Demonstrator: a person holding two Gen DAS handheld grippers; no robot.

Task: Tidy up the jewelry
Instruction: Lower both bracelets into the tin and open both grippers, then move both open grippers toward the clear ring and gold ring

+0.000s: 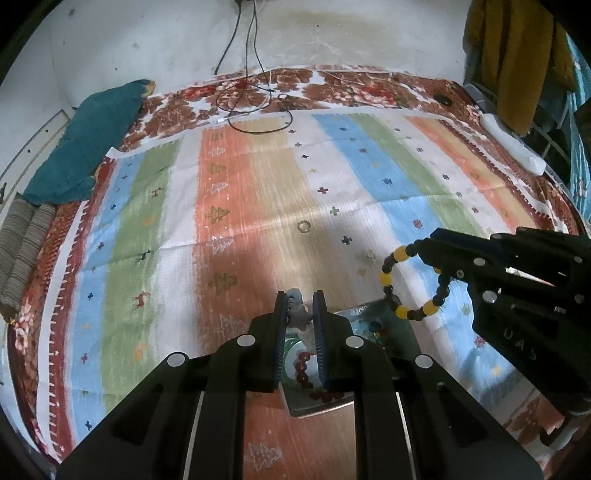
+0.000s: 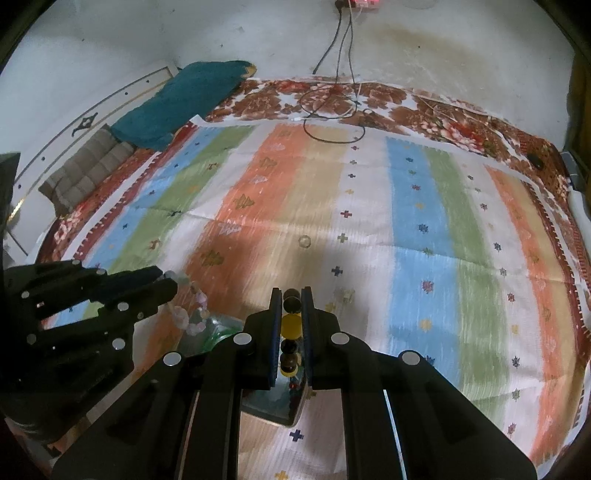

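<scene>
Gripping beaded bracelet (image 2: 291, 325), right tongs (image 2: 291, 306)

A striped cloth (image 1: 258, 192) in orange, tan, white, blue and green covers a bed, lying over a brown floral sheet (image 1: 332, 86). Behind rises a stained whitish wall (image 1: 351, 33), with dark cables (image 1: 236, 40) hanging down onto the bedding. A teal pillow (image 1: 88, 140) lies at the left edge, mustard fabric (image 1: 517, 55) hangs at right.
</scene>
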